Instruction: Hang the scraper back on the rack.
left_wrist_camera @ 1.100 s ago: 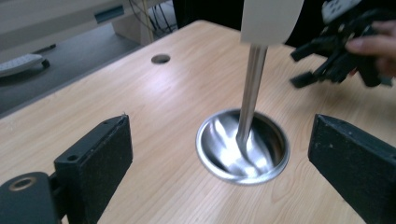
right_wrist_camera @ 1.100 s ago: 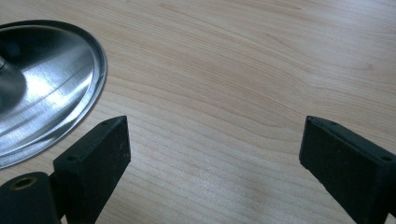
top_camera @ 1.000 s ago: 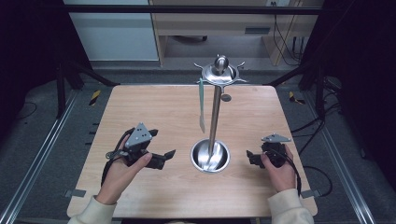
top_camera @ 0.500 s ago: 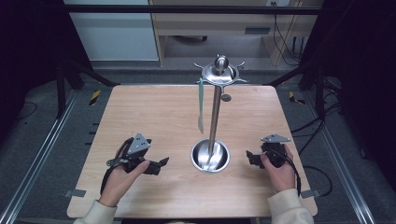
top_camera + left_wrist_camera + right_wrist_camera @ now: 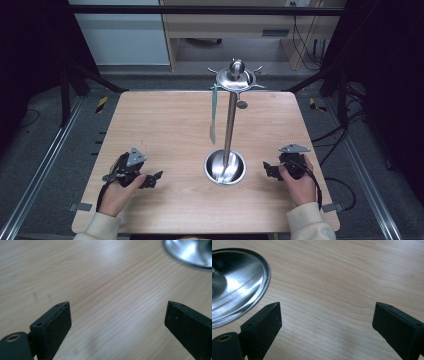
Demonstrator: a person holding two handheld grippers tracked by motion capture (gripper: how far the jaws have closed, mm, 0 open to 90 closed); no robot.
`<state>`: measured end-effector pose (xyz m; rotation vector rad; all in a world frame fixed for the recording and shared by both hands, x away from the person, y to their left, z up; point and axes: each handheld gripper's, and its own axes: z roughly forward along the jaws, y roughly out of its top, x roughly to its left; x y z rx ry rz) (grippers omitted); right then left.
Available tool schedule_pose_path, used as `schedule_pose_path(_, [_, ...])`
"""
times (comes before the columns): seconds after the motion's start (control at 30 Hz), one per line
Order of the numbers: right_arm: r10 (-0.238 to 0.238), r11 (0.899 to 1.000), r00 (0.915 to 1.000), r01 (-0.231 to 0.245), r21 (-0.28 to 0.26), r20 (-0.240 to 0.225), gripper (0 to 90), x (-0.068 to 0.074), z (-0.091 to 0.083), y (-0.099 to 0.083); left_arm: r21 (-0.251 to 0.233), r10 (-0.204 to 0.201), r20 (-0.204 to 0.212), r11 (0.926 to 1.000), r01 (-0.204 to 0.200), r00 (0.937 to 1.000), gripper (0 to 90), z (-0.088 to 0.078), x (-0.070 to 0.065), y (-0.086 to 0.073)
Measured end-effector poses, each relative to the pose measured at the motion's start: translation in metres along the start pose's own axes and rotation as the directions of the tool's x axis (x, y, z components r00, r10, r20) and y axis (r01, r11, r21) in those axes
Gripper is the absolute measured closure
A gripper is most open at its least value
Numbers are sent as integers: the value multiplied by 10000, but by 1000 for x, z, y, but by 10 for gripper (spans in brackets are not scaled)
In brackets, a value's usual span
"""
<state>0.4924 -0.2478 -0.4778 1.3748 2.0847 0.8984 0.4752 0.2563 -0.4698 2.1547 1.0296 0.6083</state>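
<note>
wooden tabletop (image 5: 165, 130) lies under both grippers. the left gripper (image 5: 150, 179) sits low over the wood, and its black fingers (image 5: 53, 322) are spread wide with nothing between them. bare wood shows in the gap. the shiny metal stand (image 5: 230, 120) is near, ahead of these fingers, and its round base (image 5: 192, 252) peeks in past them at the far side. the right gripper (image 5: 268, 170) is wide open too, and its fingers (image 5: 262, 325) hold nothing. the round base (image 5: 237, 287) lies just beside the tip of one finger, not touching it. a thin green tool (image 5: 214, 112) hangs from the top of the stand, well apart from both sets of fingers.
</note>
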Motion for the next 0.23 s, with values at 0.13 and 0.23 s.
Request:
schedule_pose_path(0.13, [-36, 10000, 10000, 36, 36, 29, 92, 0, 0, 0, 423, 47, -675, 9991, -18, 9977, 72, 3, 11, -5])
schedule_pose_path(0.23, [-74, 10000, 10000, 74, 45, 44, 91, -1, 0, 0, 291, -332, -861, 9989, 359, 9957, 73, 1, 16, -7])
